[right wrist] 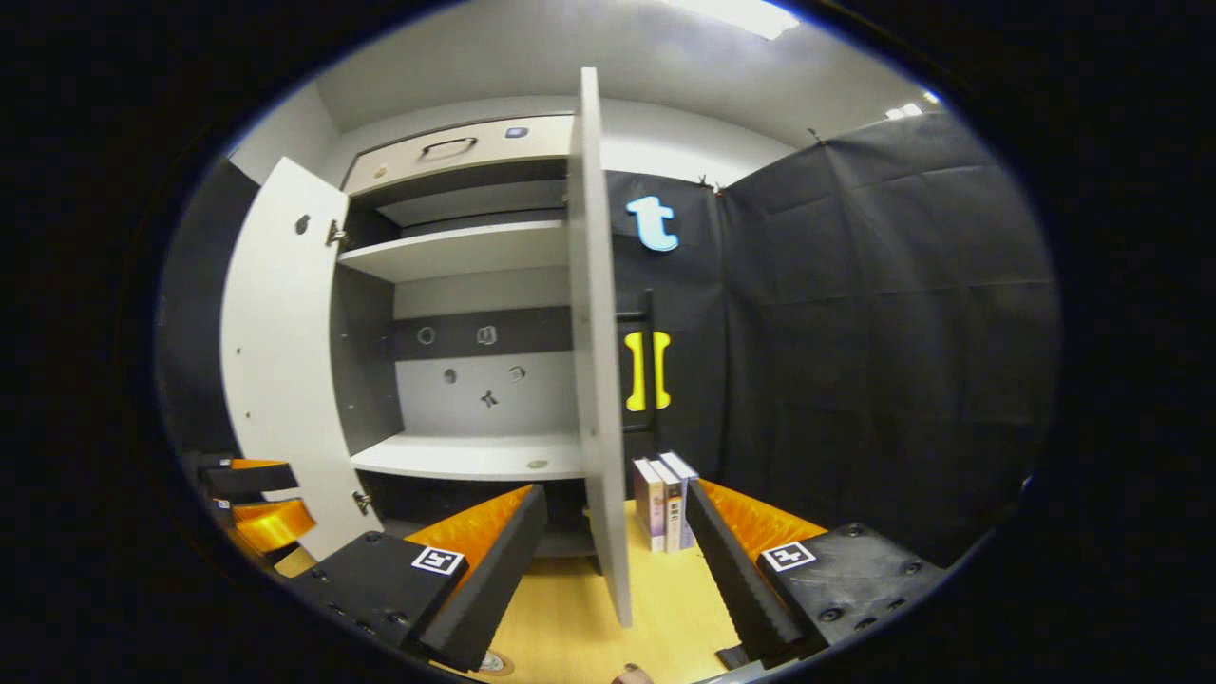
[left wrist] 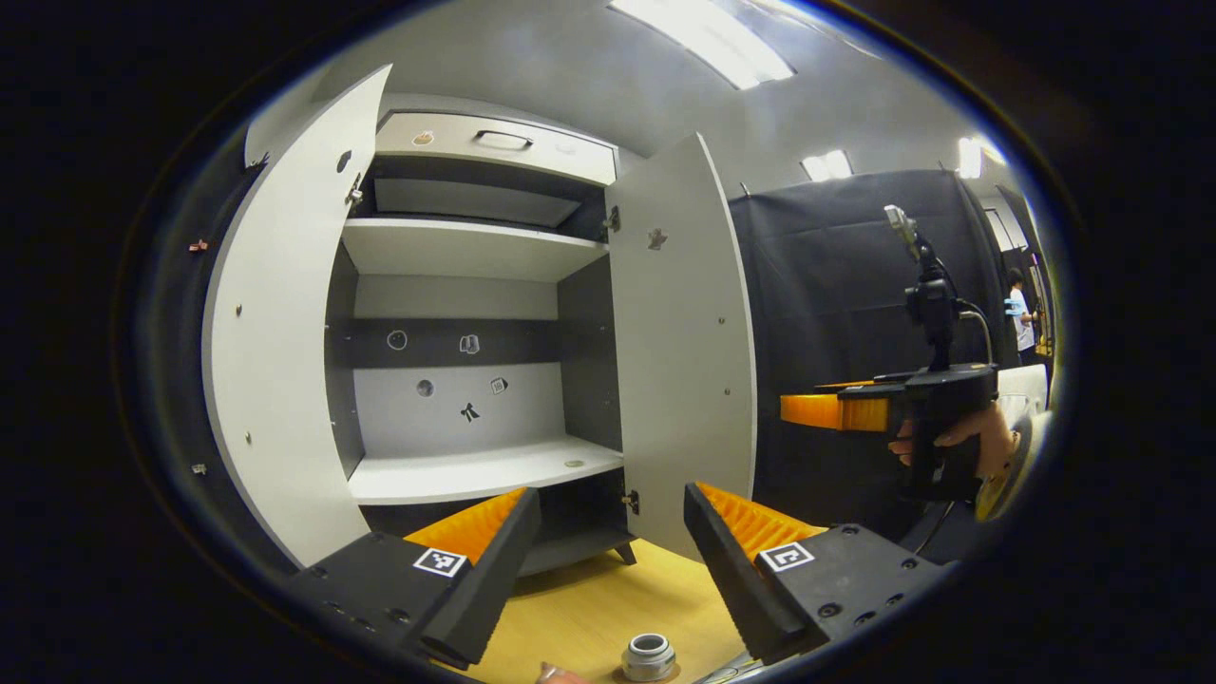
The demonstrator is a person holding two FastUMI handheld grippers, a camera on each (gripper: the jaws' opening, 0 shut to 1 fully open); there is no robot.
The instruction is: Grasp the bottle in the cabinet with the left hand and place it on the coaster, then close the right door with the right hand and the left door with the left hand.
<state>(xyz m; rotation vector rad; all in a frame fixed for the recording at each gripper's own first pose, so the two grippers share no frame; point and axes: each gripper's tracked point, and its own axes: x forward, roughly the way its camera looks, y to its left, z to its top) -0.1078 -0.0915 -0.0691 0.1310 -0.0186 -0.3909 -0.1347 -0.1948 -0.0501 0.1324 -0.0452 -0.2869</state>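
1. I saw the cabinet standing far, right door and left door swung open.
2. My left gripper and right gripper both gaped, empty.
3. The bottle sat near, on the table.

My left gripper and right gripper each have black housings with visible screws and a square black-and-white marker tag; finger inner faces are ribbed.
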